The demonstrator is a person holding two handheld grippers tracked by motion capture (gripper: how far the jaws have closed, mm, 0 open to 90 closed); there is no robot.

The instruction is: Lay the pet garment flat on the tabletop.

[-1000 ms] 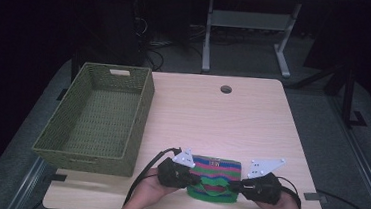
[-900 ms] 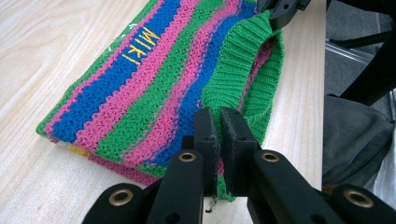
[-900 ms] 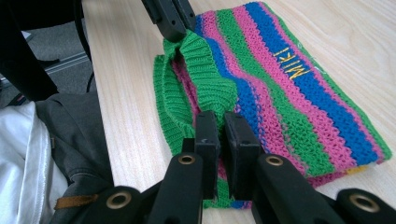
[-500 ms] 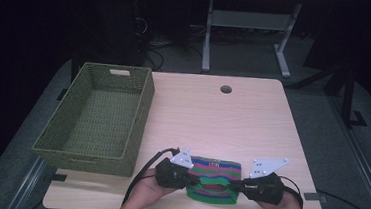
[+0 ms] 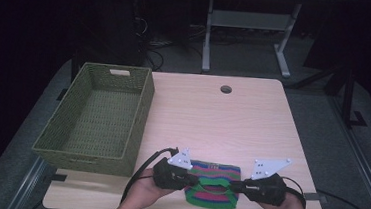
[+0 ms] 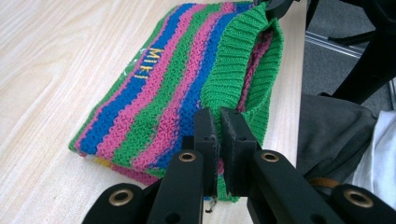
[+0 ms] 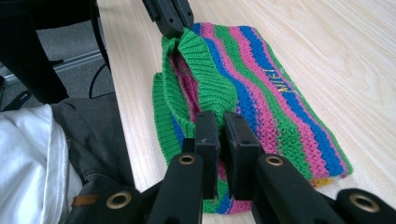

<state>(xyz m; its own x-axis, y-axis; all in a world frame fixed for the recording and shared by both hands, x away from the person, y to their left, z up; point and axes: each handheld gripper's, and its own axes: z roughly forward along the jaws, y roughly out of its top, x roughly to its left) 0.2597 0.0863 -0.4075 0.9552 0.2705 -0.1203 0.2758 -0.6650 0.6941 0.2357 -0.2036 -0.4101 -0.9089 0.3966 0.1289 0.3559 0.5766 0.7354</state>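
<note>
Striped green-pink-blue knit hat (image 5: 213, 183) lying flat near table's front edge, green cuff lifted.

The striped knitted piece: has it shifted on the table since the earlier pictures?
No. The striped knitted piece lies at the same spot by the table's near edge, right of the green basket.

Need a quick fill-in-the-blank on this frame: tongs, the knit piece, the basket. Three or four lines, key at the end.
1. The left tongs and the right tongs are both shut on the green ribbed ____ of the striped knit garment.
2. The woven basket stands on the table's ____ side in the high view.
3. Inside, the basket is ____.
4. The yellow lettering sits on a ____ stripe.

Missing words: edge; left; empty; blue
</note>
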